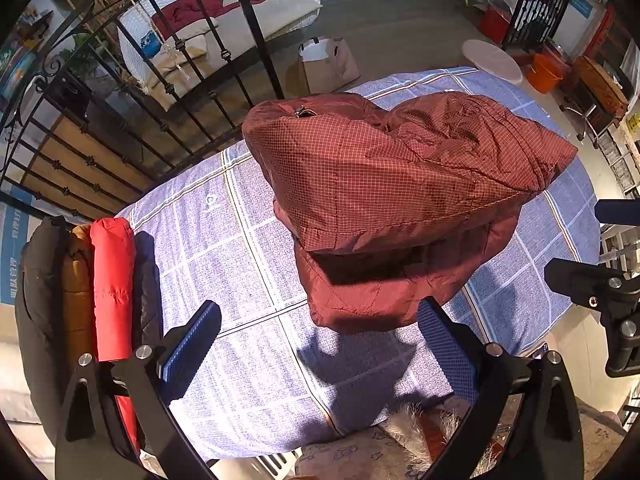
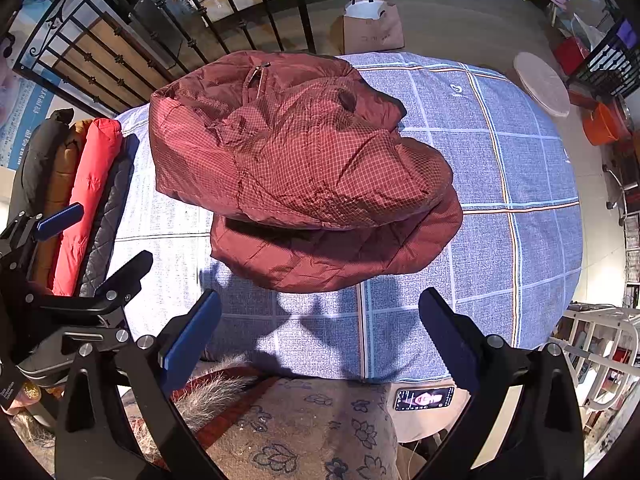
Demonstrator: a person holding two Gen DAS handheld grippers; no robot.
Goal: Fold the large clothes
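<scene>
The left gripper hangs with its two blue-padded fingers spread wide and nothing between them, above the near part of a table covered with a blue-and-white checked cloth; the right gripper is spread the same way, also empty, just beside it. The task's thing, a dark red quilted jacket with a fine grid pattern, lies folded into a thick bundle in the middle of the cloth, well apart from both sets of fingers, its upper layer overhanging the lower one. At the table's left edge a row of rolled garments rests side by side: black, tan, bright red and grey. On the floor beyond the table stands a tan paper bag, open at the top, with something white showing inside. An orange bucket sits further right; its contents cannot be seen.
</scene>
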